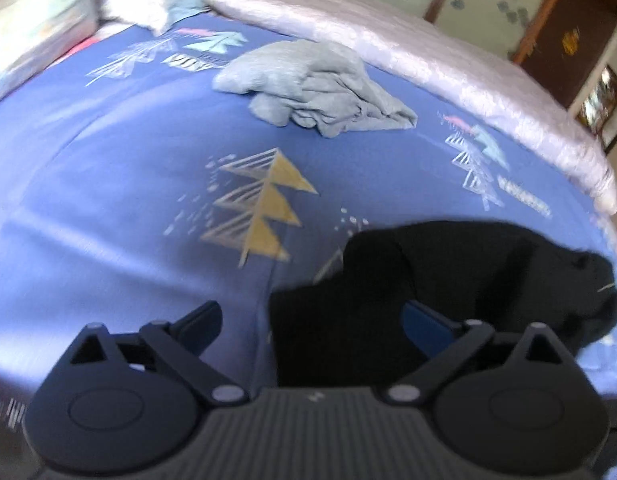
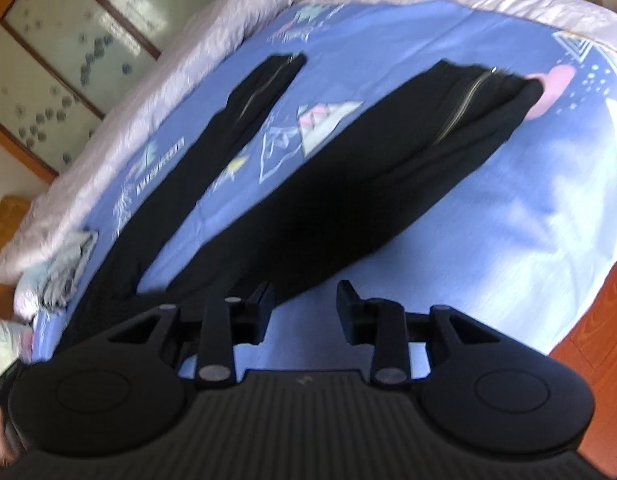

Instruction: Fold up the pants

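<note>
The black pants [image 2: 308, 184] lie spread on the blue bedsheet [image 2: 488, 208], legs apart in a V and running away from the right wrist camera, with their zipped cuffs at the far end. In the left wrist view only the bunched top part shows [image 1: 448, 280], near the bed's edge.

The left tongs [image 1: 312, 318] stand released, wide apart, with black cloth lying between them but not pinched. The right tongs [image 2: 304, 300] are part open at the near edge of the wider leg, and nothing is clamped in them either.

The step in hand looks like taking hold to lay one leg over the other. To do it well, I judge each pair should bite a single clean edge — waistband on one side, leg seam on the other — and lift together so the cloth stays flat.

Around them: a crumpled grey garment [image 1: 312, 88] lies well apart on the far side of the bed, a pale quilt [image 1: 388, 32] is rolled along the far edge, and a pillow [image 1: 148, 4] sits at the left. None of these blocks the fold — though the pants lie close to the bed's edge, where cloth could slide off.
</note>
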`<state>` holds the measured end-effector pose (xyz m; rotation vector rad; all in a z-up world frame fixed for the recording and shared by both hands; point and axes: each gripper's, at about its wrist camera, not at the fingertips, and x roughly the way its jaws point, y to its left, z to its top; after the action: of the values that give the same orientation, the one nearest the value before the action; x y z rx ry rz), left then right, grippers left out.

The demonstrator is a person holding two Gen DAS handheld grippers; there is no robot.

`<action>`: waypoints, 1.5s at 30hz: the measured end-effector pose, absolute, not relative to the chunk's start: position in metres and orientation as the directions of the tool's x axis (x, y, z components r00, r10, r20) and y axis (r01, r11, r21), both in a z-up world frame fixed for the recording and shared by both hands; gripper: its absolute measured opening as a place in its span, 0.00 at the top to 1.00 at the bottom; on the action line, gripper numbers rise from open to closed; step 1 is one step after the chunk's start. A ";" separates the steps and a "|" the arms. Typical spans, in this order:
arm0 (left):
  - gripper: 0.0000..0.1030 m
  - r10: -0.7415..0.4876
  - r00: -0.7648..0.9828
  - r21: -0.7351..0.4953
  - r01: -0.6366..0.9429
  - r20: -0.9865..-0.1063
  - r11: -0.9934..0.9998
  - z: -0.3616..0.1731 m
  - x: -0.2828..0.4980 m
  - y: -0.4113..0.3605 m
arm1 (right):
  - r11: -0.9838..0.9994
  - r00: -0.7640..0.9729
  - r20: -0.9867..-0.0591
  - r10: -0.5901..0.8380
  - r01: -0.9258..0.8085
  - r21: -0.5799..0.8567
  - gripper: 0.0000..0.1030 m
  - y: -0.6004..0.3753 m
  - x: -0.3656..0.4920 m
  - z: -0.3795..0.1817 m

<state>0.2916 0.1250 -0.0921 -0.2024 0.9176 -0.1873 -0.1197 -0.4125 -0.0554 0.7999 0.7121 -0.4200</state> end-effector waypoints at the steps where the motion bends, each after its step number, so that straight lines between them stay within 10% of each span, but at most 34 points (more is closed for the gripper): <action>1: 0.06 -0.245 0.583 -0.238 0.090 -0.774 0.967 -0.099 0.299 0.119 | 0.636 0.689 -0.721 -0.079 0.592 0.495 0.63 -0.409 -0.117 -0.057; 3: 0.52 -0.252 0.531 -0.200 0.155 -0.809 0.967 -0.116 0.307 0.098 | 0.635 0.675 -0.733 -0.085 0.604 0.482 0.63 -0.407 -0.110 -0.058; 5: 0.60 -0.218 0.553 -0.123 0.204 -0.804 0.971 -0.112 0.305 0.087 | 0.641 0.655 -0.750 -0.094 0.616 0.458 0.63 -0.404 -0.100 -0.060; 6: 0.80 -0.205 0.559 -0.096 0.218 -0.803 0.971 -0.104 0.310 0.086 | 0.650 0.649 -0.755 -0.095 0.614 0.447 0.63 -0.402 -0.097 -0.059; 9: 0.81 -0.134 0.666 -0.079 0.112 -0.734 0.991 -0.059 0.336 0.117 | 0.683 0.647 -0.757 -0.095 0.595 0.423 0.63 -0.398 -0.085 -0.057; 11: 0.79 -0.133 0.699 -0.125 0.063 -0.703 0.990 -0.032 0.356 0.137 | 0.691 0.652 -0.753 -0.087 0.584 0.426 0.63 -0.395 -0.078 -0.057; 15: 0.31 -0.018 0.713 0.030 0.054 -0.701 0.998 -0.020 0.364 0.112 | 0.694 0.661 -0.749 -0.049 0.562 0.450 0.63 -0.383 -0.067 -0.066; 19: 0.28 -0.041 0.692 0.080 0.142 -0.720 0.987 -0.023 0.325 0.098 | 0.694 0.669 -0.743 -0.010 0.540 0.477 0.63 -0.378 -0.069 -0.072; 37: 0.03 -0.590 0.416 -0.699 -0.182 -0.692 0.691 -0.097 0.188 0.163 | 0.622 0.713 -0.702 0.013 0.544 0.564 0.63 -0.391 -0.111 -0.075; 38: 0.10 -0.592 0.425 -0.708 -0.193 -0.684 0.680 -0.106 0.193 0.156 | 0.616 0.714 -0.700 0.008 0.548 0.566 0.63 -0.394 -0.113 -0.075; 41: 0.93 -0.507 0.360 -0.604 -0.246 -0.783 0.758 -0.124 0.203 0.137 | 0.596 0.713 -0.701 -0.019 0.571 0.565 0.63 -0.406 -0.120 -0.076; 45: 0.93 -0.511 0.445 -0.642 -0.219 -0.736 0.734 -0.087 0.168 0.161 | 0.576 0.698 -0.709 -0.100 0.621 0.531 0.63 -0.431 -0.137 -0.072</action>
<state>0.1685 0.1610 -0.0874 -0.7625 1.1224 -0.2040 -0.1368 -0.4313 -0.0723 0.8615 0.6829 -0.4628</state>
